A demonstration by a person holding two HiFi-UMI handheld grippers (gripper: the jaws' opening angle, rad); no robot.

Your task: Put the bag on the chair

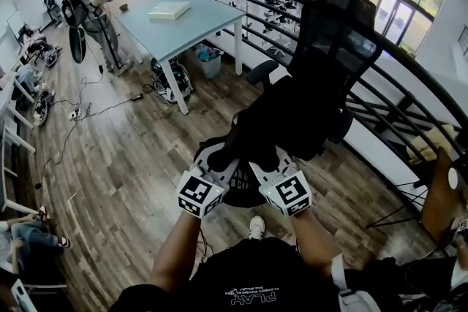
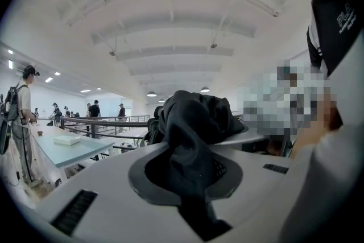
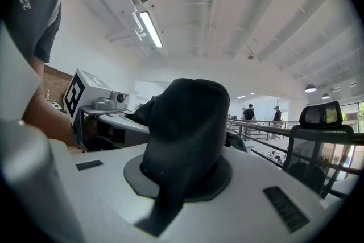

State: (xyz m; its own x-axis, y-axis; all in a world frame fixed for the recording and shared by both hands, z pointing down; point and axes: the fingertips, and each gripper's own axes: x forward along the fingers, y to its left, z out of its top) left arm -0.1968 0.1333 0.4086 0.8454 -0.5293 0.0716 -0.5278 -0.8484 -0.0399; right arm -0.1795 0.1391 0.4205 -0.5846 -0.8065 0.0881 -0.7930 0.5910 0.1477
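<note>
I have both grippers clamped on the black bag (image 1: 292, 113). In its own view the left gripper (image 2: 187, 179) has a bunched fold of dark fabric pinched between its jaws, and the right gripper (image 3: 179, 173) is closed on a smoother hump of the same cloth.

In the head view the left gripper (image 1: 217, 159) and right gripper (image 1: 265, 170) sit side by side at the near end of the bag. From there its long axis runs away from me, up and to the right, towards the mesh backrest of the black office chair (image 1: 344, 33). The bag covers the seat area, so I cannot tell whether it rests on the seat or hangs just above it. A rounded part with white lettering (image 1: 241, 183) sags between the grippers.

Over by the pale blue table (image 1: 205, 25), a small grey bin (image 1: 210, 63) stands beside a leg. Something blue shows at the top, and I cannot make out any more of what is in it.
</note>
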